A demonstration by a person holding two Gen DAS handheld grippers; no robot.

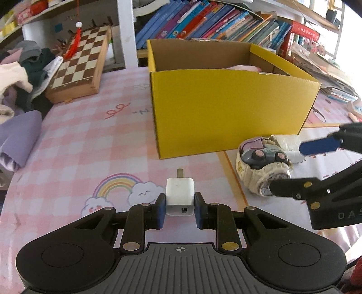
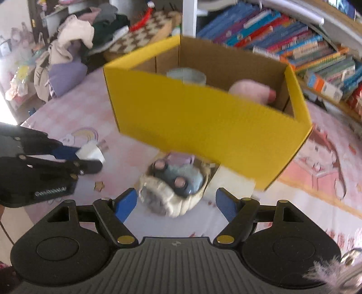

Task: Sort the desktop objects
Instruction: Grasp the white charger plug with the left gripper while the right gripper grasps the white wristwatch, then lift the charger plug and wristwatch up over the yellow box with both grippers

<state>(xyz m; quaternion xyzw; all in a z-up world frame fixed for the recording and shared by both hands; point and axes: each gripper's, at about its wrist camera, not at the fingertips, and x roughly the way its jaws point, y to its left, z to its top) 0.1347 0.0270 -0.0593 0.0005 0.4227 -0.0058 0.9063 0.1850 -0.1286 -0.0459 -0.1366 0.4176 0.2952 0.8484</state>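
My left gripper [image 1: 179,209] is shut on a white USB charger [image 1: 180,197], prongs pointing away, low over the pink checked tablecloth; it also shows in the right wrist view [image 2: 90,153]. A cream pouch with a grey-blue toy car on it [image 2: 174,183] lies in front of the yellow cardboard box [image 2: 203,126]. My right gripper [image 2: 176,203] is open, its blue pads on either side of the pouch, not touching. From the left wrist view the pouch [image 1: 262,162] sits right of the charger. The box [image 1: 226,108] holds a pink item [image 2: 253,92] and a pale blue roll [image 2: 187,75].
A chessboard box [image 1: 79,65] and a pile of clothes [image 1: 20,74] lie at the left back. Rows of books [image 1: 203,20] stand behind the yellow box. Papers are stacked at the right [image 1: 328,72]. A rainbow print [image 1: 117,185] marks the cloth near the charger.
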